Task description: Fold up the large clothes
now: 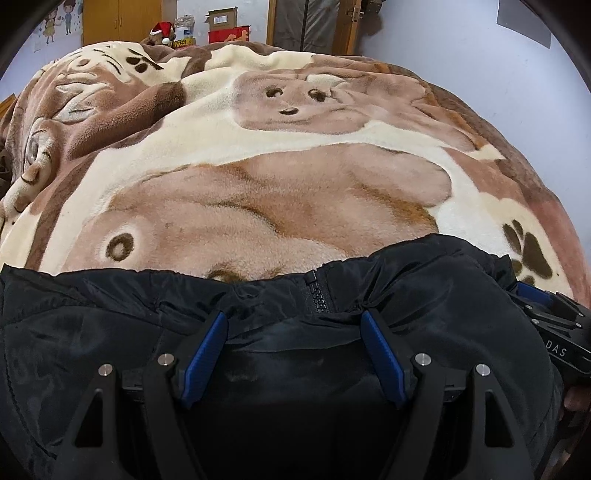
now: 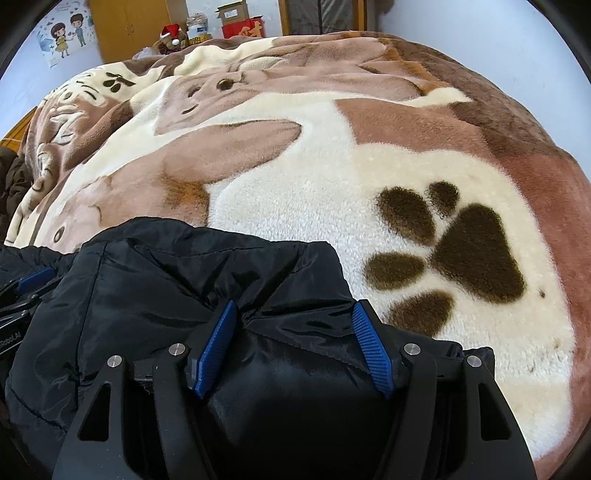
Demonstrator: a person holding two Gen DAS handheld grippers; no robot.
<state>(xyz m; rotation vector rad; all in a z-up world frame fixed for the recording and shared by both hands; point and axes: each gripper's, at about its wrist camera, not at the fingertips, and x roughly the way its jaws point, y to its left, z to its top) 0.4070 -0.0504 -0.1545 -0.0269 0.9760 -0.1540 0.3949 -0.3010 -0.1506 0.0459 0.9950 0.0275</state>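
Note:
A black padded jacket (image 1: pixel 110 325) with a zipper (image 1: pixel 317 295) lies on a brown and cream plush blanket (image 1: pixel 295 177) on a bed. My left gripper (image 1: pixel 295 321) has its blue-padded fingers (image 1: pixel 207 354) spread wide, with a thick fold of the jacket bunched between them. My right gripper (image 2: pixel 295 314) stands the same way over the jacket's (image 2: pixel 147 288) right part, fabric bulging between its fingers (image 2: pixel 373 347). The jaws press into the fabric, but whether they clamp it is unclear. The right gripper also shows at the right edge of the left wrist view (image 1: pixel 554 325).
The blanket (image 2: pixel 332 155) with rabbit and paw prints covers the whole bed. Behind the bed stand a wooden wardrobe (image 1: pixel 122 20), a red box (image 1: pixel 229 35), a Santa-hat toy (image 1: pixel 162 31) and a door (image 1: pixel 314 22). Dark clothing (image 2: pixel 14 177) lies at the left edge.

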